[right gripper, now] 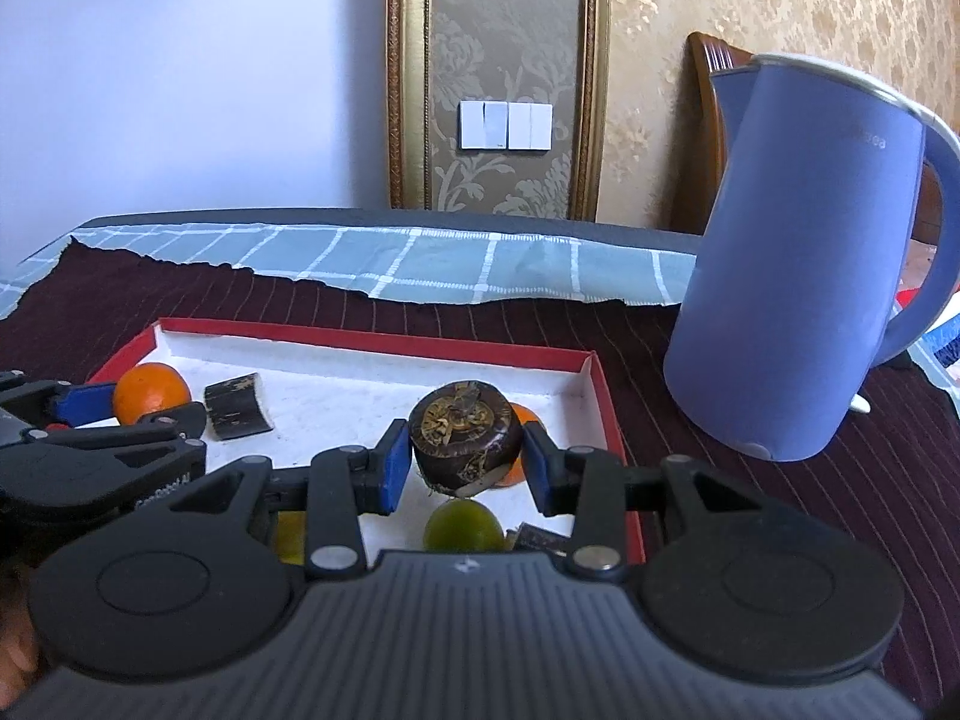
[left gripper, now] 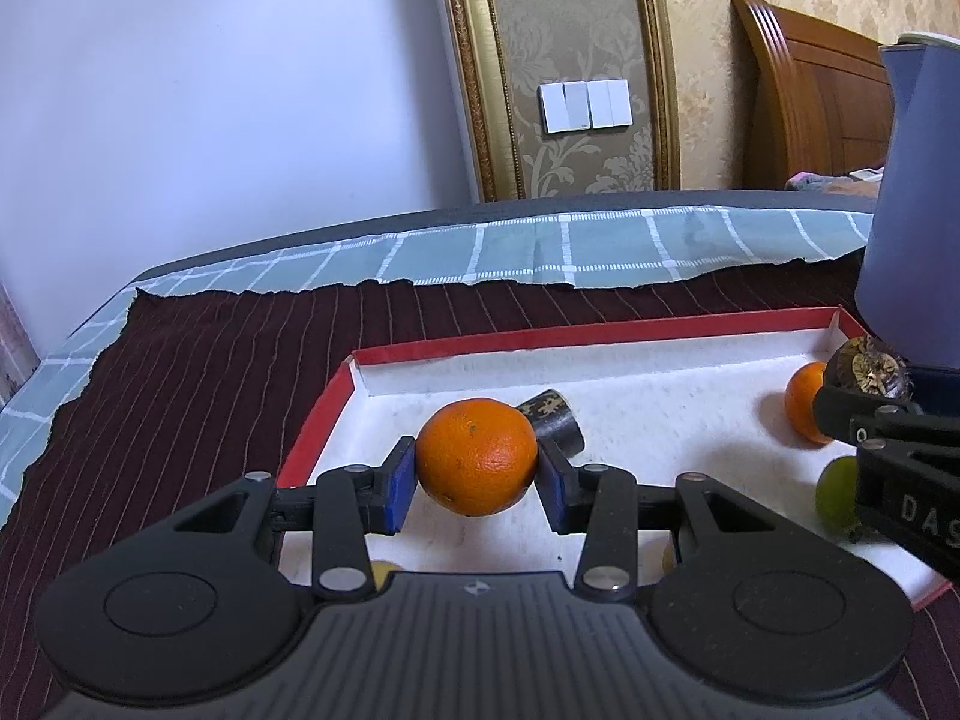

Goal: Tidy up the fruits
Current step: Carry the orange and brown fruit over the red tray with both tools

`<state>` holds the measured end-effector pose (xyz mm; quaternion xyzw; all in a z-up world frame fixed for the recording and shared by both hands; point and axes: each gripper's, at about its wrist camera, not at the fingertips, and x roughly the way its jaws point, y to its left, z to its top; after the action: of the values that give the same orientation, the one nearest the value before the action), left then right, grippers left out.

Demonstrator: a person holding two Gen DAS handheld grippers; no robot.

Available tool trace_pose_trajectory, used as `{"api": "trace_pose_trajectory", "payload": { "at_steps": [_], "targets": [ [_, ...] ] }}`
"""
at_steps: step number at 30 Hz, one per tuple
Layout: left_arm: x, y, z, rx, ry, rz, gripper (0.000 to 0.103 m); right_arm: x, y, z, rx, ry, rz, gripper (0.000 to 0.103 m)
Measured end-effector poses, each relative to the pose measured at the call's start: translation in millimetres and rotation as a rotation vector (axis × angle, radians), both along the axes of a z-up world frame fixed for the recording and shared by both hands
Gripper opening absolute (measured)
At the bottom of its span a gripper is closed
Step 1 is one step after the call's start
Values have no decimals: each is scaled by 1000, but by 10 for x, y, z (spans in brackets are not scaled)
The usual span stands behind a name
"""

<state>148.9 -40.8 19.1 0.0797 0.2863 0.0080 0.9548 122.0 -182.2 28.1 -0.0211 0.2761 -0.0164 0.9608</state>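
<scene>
A red-rimmed white tray (left gripper: pixel 600 333) lies on the dark striped cloth. My left gripper (left gripper: pixel 477 471) is shut on an orange (left gripper: pixel 477 456) and holds it just above the tray's left part. A dark cut piece (left gripper: pixel 555 420) lies behind it. My right gripper (right gripper: pixel 465 459) is shut on a dark brown round fruit (right gripper: pixel 465 441) over the tray's (right gripper: pixel 372 339) right part. A second orange (right gripper: pixel 523 420) sits behind it, and a green fruit (right gripper: pixel 462 525) lies under it. In the right wrist view the left gripper's orange (right gripper: pixel 150 393) shows at the left.
A blue kettle (right gripper: pixel 804 264) stands on the cloth just right of the tray, also at the right edge of the left wrist view (left gripper: pixel 912 204). A yellowish fruit (right gripper: pixel 291 534) lies at the tray's near side. A checked teal cloth (left gripper: pixel 540 246) covers the table's far edge.
</scene>
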Motion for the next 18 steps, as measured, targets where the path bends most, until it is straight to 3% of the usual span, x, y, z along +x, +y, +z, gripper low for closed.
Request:
{"api": "trace_pose_trajectory", "payload": {
  "at_steps": [18],
  "targets": [
    [224, -24, -24, -4, 4, 8, 41, 262, -45, -96, 9, 28, -29, 37]
  ]
}}
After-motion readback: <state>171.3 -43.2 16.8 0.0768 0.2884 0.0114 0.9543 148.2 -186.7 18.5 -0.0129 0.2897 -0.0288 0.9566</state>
